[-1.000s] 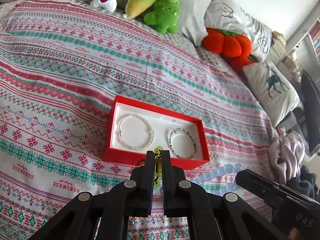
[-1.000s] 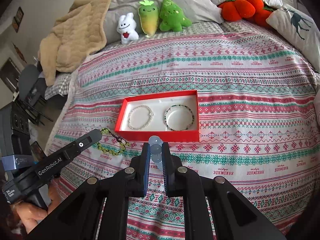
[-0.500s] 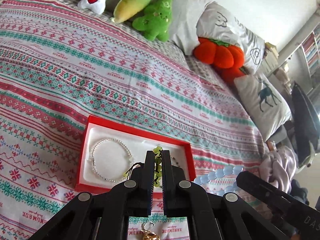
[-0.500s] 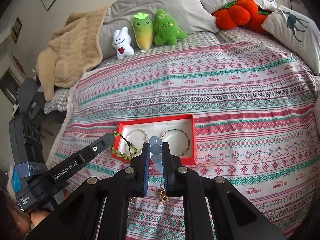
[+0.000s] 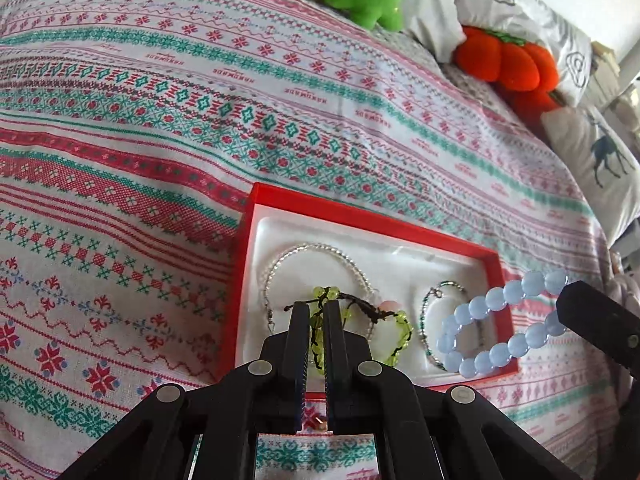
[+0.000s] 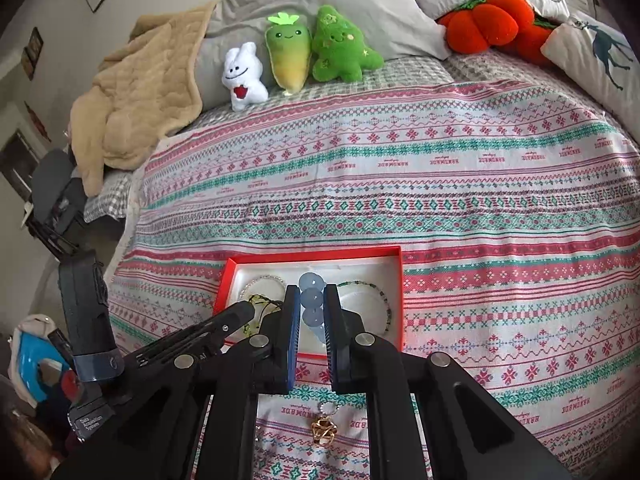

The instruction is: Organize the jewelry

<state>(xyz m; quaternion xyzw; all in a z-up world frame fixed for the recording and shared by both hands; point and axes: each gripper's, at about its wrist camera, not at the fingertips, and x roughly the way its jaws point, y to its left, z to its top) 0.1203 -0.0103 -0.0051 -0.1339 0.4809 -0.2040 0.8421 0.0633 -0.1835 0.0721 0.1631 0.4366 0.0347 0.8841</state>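
A red jewelry box (image 5: pixel 360 216) (image 6: pixel 320 257) with a white lining lies on the patterned bedspread. Inside rest a pearl bracelet (image 5: pixel 316 249) on the left and a dark green beaded bracelet (image 5: pixel 430 304) (image 6: pixel 380 296) on the right. My left gripper (image 5: pixel 316 312) is shut on a yellow-green bead bracelet (image 5: pixel 400 332) that hangs over the box's left half. My right gripper (image 6: pixel 312 300) is shut on a pale blue bead bracelet (image 6: pixel 312 298) (image 5: pixel 496 320), held over the box's right half.
A gold pendant with a ring (image 6: pixel 325 430) lies on the bedspread below the box, between my right gripper's arms. Plush toys (image 6: pixel 304 56), orange pumpkin cushions (image 6: pixel 488 24) and pillows line the far end of the bed. A beige blanket (image 6: pixel 136 96) sits far left.
Both grippers have moved forward and the left one lower, from in front of the box to over it, each still carrying its bracelet. The box looks larger and closer.
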